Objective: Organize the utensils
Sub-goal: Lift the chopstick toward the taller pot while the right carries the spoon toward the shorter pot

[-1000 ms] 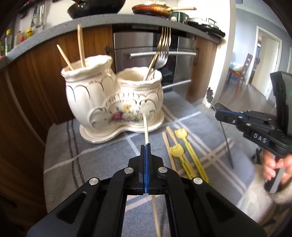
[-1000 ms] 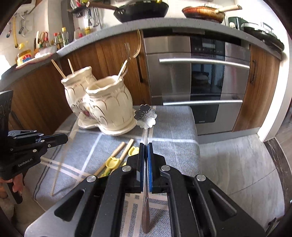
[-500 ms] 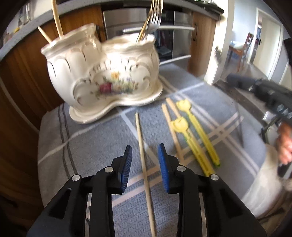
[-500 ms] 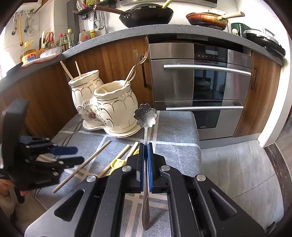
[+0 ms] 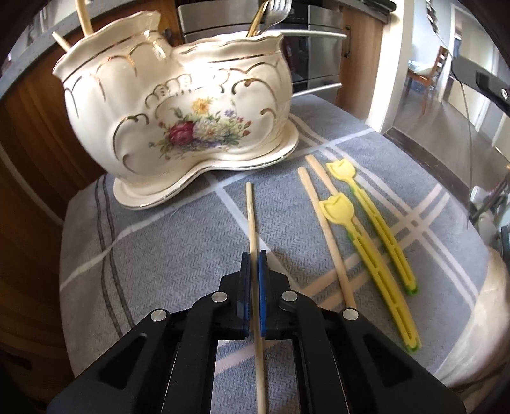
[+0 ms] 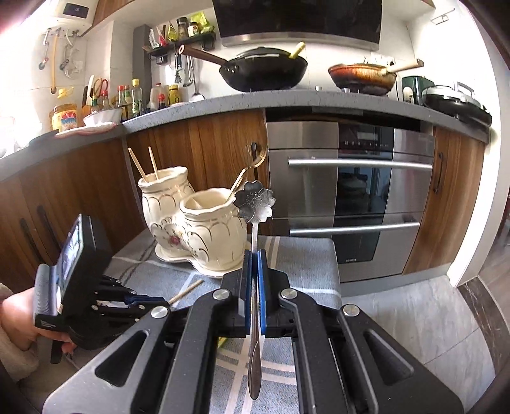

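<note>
Left gripper (image 5: 254,254) clamped on 1 pale wooden chopstick (image 5: 251,216) lying on grey checked cloth (image 5: 153,254), jaws just closed onto it. Right gripper (image 6: 254,253) clamped on silver flower-headed spoon (image 6: 255,203), raised above cloth. Cream double-pot ceramic holder with floral print (image 5: 178,105) just beyond chopstick tip: 2 chopsticks (image 6: 145,165) in 1 pot, forks (image 5: 274,12) in other. Beside held chopstick: 2 loose wooden chopsticks (image 5: 322,216), 2 yellow tulip-tipped plastic sticks (image 5: 373,242). Behind: steel oven (image 6: 350,191), black wok (image 6: 264,70) on counter.
</note>
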{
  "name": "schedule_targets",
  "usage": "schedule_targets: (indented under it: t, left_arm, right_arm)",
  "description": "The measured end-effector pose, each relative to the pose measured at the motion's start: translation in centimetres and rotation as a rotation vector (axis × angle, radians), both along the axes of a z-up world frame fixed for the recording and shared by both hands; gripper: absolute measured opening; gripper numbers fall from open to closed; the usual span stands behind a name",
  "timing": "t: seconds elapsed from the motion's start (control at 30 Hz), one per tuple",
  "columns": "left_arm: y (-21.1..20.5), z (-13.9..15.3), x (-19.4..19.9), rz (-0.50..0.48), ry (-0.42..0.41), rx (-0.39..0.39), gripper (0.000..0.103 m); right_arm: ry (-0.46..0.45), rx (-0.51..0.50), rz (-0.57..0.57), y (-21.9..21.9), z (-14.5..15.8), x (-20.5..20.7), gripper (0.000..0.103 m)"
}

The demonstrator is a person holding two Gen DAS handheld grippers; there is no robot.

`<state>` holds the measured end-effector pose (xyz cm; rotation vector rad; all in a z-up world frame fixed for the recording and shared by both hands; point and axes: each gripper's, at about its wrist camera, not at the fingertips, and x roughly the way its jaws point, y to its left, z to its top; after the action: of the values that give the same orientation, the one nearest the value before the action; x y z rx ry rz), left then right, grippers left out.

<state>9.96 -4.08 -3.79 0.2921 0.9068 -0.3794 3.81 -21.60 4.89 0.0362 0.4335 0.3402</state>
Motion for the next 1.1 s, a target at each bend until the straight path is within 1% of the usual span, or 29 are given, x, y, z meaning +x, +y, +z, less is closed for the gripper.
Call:
schedule_targets:
  t: [0.13, 0.27, 0.3, 0.37, 0.47, 0.5, 0.53, 0.57, 0.63, 0.7, 0.8, 0.97, 1.03, 1.1]
  left_arm:
    - [0.2, 1.6, -0.8, -0.011, -0.075, -0.07, 0.005]
    - [2.2, 3.3, -2.0, 0.001, -0.168, -0.17, 0.005]
    - [2.6, 3.7, -2.4, 0.003, -0.192, -0.18, 0.005]
    - [3.2, 4.2, -2.7, 0.001, -0.202, -0.189, 0.005]
    - [4.2, 5.1, -3.3, -0.019, -0.23, -0.24, 0.005]
    - [4.6, 5.4, -3.4, -0.023, -0.22, -0.255, 0.005]
    - [4.5, 5.4, -3.2, -0.022, -0.204, -0.248, 0.005]
    - [4.4, 5.2, -3.0, -0.021, -0.183, -0.227, 0.005]
    - [3.9, 4.4, -2.6, -0.01, -0.14, -0.151, 0.005]
    - [3.7, 3.8, -2.5, -0.011, -0.086, -0.114, 0.005]
    - [3.5, 2.4, -1.9, -0.008, -0.003, -0.079, 0.005]
    - [3.2, 1.6, -1.8, -0.008, 0.072, -0.025, 0.006]
    - [3.4, 1.5, -2.1, -0.012, 0.088, -0.009, 0.008]
    - [3.4, 1.4, -2.2, -0.018, 0.103, 0.0, 0.008]
  right_arm:
    - [-0.013, 0.003, 0.001, 0.0, 0.4, -0.2, 0.003]
    - [-0.021, 0.014, 0.0, -0.1, 0.6, -0.3, 0.003]
    - [-0.021, 0.015, 0.002, 0.0, 0.6, -0.3, 0.003]
    - [-0.019, 0.012, 0.005, 0.1, 0.6, -0.2, 0.003]
    - [-0.019, 0.011, 0.011, 0.4, 0.6, -0.2, 0.003]
    - [-0.019, 0.01, 0.015, 0.5, 0.6, -0.2, 0.003]
    - [-0.02, 0.008, 0.015, 0.6, 0.6, -0.2, 0.003]
    - [-0.02, 0.007, 0.017, 0.5, 0.6, -0.2, 0.003]
    - [-0.019, 0.005, 0.02, 0.7, 0.7, -0.2, 0.003]
    - [-0.019, 0.002, 0.02, 0.7, 0.6, -0.3, 0.003]
    - [-0.01, 0.007, 0.015, 0.4, 0.6, -0.2, 0.003]
    - [-0.007, 0.016, 0.009, 0.0, 0.6, -0.1, 0.003]
    - [-0.004, 0.019, 0.008, -0.1, 0.6, 0.0, 0.003]
    - [-0.003, 0.023, 0.005, -0.3, 0.5, 0.1, 0.003]
